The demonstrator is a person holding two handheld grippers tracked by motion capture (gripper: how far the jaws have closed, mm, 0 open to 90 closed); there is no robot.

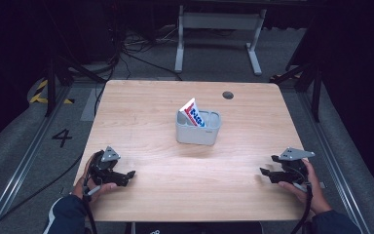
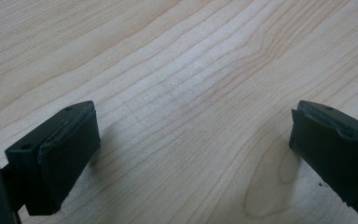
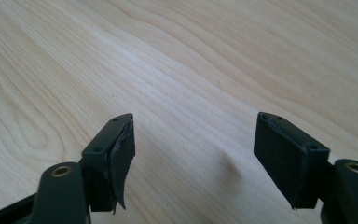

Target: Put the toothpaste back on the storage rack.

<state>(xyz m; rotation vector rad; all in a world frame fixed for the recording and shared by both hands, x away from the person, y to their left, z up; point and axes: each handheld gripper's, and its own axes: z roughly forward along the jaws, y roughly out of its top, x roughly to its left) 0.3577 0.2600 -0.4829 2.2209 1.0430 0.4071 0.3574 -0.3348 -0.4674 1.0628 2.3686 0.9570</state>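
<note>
A: The left gripper point(image 1: 126, 176) lies low at the near left part of the table point(image 1: 146, 112), held by the person's left hand point(image 1: 90, 187). Its jaws stand wide apart, and between them there is only bare wood in the left gripper view

B: And the right gripper point(image 1: 267, 171)?

A: It is at the near right part of the table, in the person's right hand point(image 1: 299, 187). Its jaws are also apart, but not so wide as the left ones, and nothing is between them. The pad point(image 3: 121, 158) on one jaw looks torn at its edge in the right gripper view

B: Where is the thing nearest to them?

A: A grey basket point(image 1: 198, 127) stands near the middle of the table, a little to the far side, well apart from both grippers. Inside it a packet point(image 1: 193, 113) in white, red and blue stands tilted, and its upper corner comes out above the rim, on the left side of the basket

B: Do the grippers touch the basket?

A: No, both point roughly toward the middle of the table, with open wood between them and the basket. A small dark round hole point(image 1: 228, 95) is in the table top near the far edge, behind the basket
</note>
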